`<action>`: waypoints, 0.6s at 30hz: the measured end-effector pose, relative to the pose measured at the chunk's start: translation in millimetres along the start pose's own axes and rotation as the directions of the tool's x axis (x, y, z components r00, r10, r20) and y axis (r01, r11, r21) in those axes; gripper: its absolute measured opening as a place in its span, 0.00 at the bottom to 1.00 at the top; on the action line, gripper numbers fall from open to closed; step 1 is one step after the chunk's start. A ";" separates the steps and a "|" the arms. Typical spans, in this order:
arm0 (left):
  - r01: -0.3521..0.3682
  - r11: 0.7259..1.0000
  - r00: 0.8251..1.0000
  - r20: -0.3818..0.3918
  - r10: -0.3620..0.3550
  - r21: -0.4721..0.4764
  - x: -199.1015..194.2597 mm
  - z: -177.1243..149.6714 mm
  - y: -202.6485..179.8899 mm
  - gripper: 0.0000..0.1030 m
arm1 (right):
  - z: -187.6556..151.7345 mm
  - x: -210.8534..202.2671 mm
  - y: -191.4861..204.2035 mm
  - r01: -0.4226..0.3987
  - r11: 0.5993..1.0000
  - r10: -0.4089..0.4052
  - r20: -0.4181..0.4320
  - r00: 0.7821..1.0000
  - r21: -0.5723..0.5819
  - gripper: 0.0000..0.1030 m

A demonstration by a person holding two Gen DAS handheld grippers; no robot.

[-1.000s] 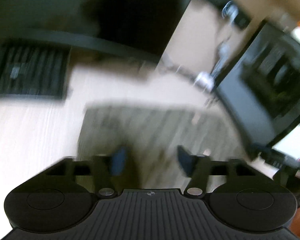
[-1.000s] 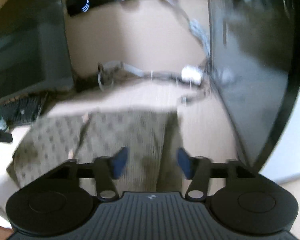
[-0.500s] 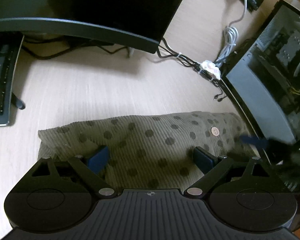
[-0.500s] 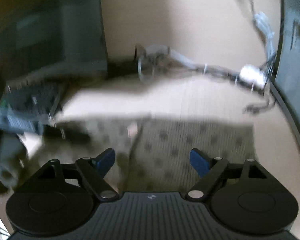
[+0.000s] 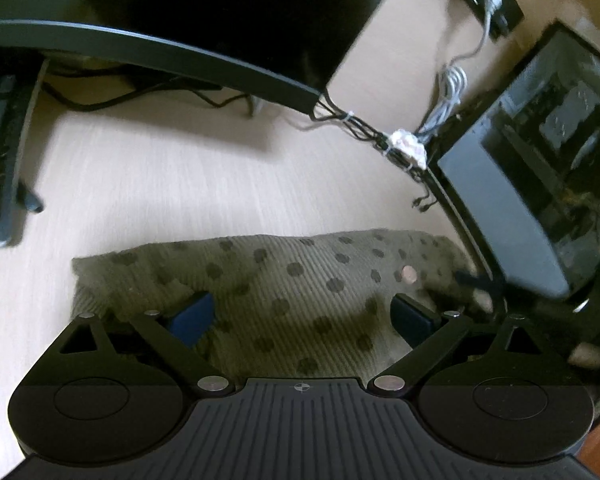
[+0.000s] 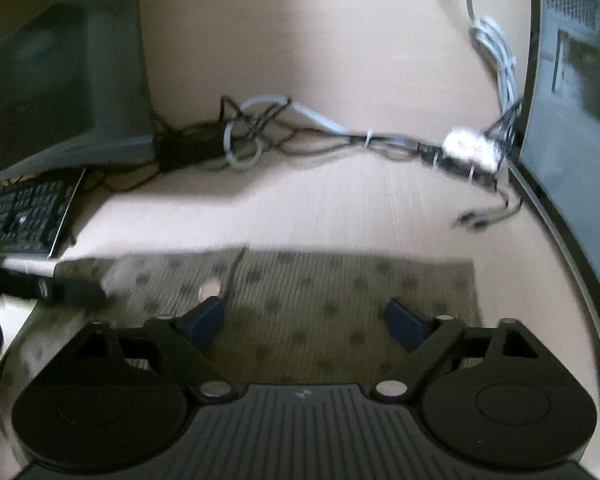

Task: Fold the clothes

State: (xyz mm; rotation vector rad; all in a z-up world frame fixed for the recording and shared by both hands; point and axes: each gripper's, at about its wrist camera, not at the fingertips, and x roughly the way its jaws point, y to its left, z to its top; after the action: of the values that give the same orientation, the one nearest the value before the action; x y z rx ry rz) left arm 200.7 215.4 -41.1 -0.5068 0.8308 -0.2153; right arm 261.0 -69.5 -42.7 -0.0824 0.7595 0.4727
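An olive ribbed garment with dark dots [image 5: 284, 280] lies folded flat on the light wooden desk [image 5: 180, 184]. It has a small round button [image 5: 409, 272]. My left gripper [image 5: 302, 318] is open just above the garment's near part, holding nothing. The same garment [image 6: 340, 292] fills the lower middle of the right wrist view, with the button [image 6: 211, 289] near the left finger. My right gripper [image 6: 304, 320] is open above it and empty. The other gripper shows blurred at the left edge of the right wrist view [image 6: 40, 284].
A curved monitor [image 5: 180, 12] stands at the back, a keyboard [image 5: 0, 152] at the left, a dark PC case [image 5: 540, 184] at the right. Bundled cables [image 6: 340, 136] run across the desk behind the garment.
Both grippers have opened from nearly shut to wide. The garment now lies flat under them. The left view has steadied; the right gripper has shifted a little to the right over the cloth.
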 end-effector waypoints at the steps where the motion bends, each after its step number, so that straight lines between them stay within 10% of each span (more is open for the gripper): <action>1: 0.004 1.000 1.000 0.005 -0.004 -0.010 -10.9 -2.1 0.3 0.95 | -5.1 3.1 -0.6 -0.002 1.000 0.002 -0.012 1.000 -0.003 0.93; 9: -0.156 0.985 0.987 -0.037 0.154 -0.076 -81.1 -51.0 31.4 0.85 | -10.7 -9.1 2.0 0.009 0.999 -0.007 0.046 0.999 -0.048 0.98; 18: -0.304 0.949 0.953 -0.010 0.304 -0.079 -70.9 -57.2 30.3 0.72 | -22.0 -61.4 22.5 -0.083 0.986 0.099 0.109 0.989 -0.142 0.98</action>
State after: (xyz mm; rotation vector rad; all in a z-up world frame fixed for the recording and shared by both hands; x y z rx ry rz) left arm 110.5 248.4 -42.8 -0.4463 0.9065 0.1032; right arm 198.5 -78.2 -14.8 -0.1480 0.6180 0.6113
